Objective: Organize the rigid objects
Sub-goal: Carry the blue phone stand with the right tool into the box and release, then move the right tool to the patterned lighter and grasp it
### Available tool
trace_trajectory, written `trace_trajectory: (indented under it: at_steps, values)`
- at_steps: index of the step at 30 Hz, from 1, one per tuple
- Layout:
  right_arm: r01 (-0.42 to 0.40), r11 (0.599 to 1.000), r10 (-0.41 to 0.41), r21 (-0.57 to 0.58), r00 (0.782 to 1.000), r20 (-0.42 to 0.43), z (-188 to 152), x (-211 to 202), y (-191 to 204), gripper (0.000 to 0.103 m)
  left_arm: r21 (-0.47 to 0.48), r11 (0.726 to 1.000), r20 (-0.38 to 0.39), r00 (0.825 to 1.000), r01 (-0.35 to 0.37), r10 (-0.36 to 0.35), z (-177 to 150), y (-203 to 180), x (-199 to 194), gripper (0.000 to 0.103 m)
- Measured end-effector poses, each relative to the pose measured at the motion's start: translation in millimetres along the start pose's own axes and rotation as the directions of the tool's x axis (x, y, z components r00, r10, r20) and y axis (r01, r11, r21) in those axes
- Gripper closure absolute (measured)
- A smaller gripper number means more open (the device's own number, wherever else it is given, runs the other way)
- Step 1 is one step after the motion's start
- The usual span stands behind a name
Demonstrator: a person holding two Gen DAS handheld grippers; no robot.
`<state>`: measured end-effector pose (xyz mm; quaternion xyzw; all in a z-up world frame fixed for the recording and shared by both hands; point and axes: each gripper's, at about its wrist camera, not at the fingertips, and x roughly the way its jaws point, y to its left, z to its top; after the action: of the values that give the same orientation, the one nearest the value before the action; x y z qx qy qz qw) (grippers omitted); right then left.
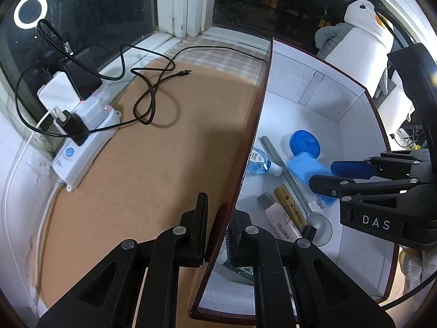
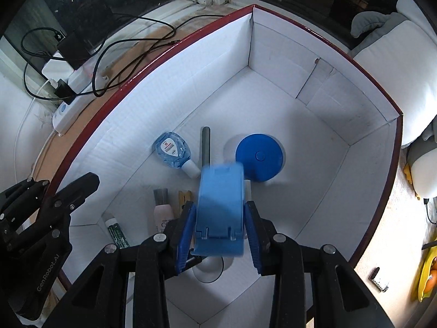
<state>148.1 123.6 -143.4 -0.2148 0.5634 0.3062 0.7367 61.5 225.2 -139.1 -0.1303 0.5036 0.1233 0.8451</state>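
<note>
A white box with a dark red rim (image 2: 174,43) (image 1: 266,87) holds several small items. My left gripper (image 1: 221,227) (image 2: 52,188) is shut on the box's near wall, one finger inside and one outside. My right gripper (image 2: 220,218) (image 1: 322,176) hangs over the box floor, shut on a light blue plastic case (image 2: 221,202) (image 1: 303,168), which is blurred. Below lie a blue round lid (image 2: 259,157), a clear blue bottle (image 2: 173,150), a grey spoon (image 2: 205,145), a wooden clothespin (image 1: 291,207), a pink tube (image 1: 278,216) and a green tube (image 2: 117,233).
A brown mat (image 1: 164,164) lies left of the box. On it are a black cable (image 1: 153,93) and a white power strip (image 1: 84,142) with plugs, against the window sill. A penguin plush (image 1: 360,35) sits behind the box on the right.
</note>
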Motion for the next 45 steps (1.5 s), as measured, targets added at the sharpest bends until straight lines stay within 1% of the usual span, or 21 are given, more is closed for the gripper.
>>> trace_trajectory:
  at_steps: [4,6,11,15,19,25,31,34,36,43,45]
  values:
    - [0.0,1.0,0.0,-0.012,1.0,0.009,0,-3,2,0.07,0.004,1.0,-0.001,1.0,-0.006,0.006,0,0,-1,0.093]
    - [-0.008,1.0,0.008,-0.011,1.0,0.018,-1,-8,2,0.067,0.006,1.0,-0.003,1.0,-0.008,0.008,-1,0,-1,0.093]
    - [-0.057,0.998,0.055,0.019,0.996,0.076,-8,-32,-6,0.065,0.009,1.0,-0.011,1.0,-0.013,0.013,-1,0,-3,0.093]
    - [-0.072,0.997,0.067,0.04,0.99,0.122,-17,-53,-16,0.062,0.006,1.0,-0.02,1.0,-0.02,0.02,-4,1,-5,0.093]
    - [-0.09,0.993,0.075,0.083,0.984,0.164,-30,-72,-34,0.062,0.008,0.999,-0.016,0.999,-0.031,0.031,-7,0,-10,0.093]
    - [-0.082,0.985,0.049,0.155,0.977,0.207,-54,-95,-75,0.062,0.006,0.999,-0.017,0.999,-0.047,0.047,-11,0,-14,0.093]
    - [-0.058,0.965,0.005,0.255,0.979,0.205,-80,-101,-127,0.061,0.006,0.998,-0.023,0.997,-0.067,0.067,-14,-3,-16,0.09]
    - [-0.028,0.956,-0.029,0.293,0.982,0.188,-95,-100,-152,0.061,0.006,0.997,-0.026,0.997,-0.074,0.074,-14,-5,-17,0.086]
    - [-0.017,0.948,-0.042,0.319,0.983,0.178,-104,-98,-167,0.061,0.009,0.996,-0.023,0.996,-0.084,0.084,-14,-7,-18,0.086]
    - [0.003,0.92,-0.063,0.393,0.988,0.139,-134,-87,-214,0.06,0.018,0.994,-0.012,0.994,-0.108,0.108,-13,-11,-23,0.086]
    - [0.003,0.914,-0.061,0.405,0.99,0.131,-140,-83,-224,0.057,0.017,0.994,-0.012,0.994,-0.112,0.112,-12,-12,-23,0.086]
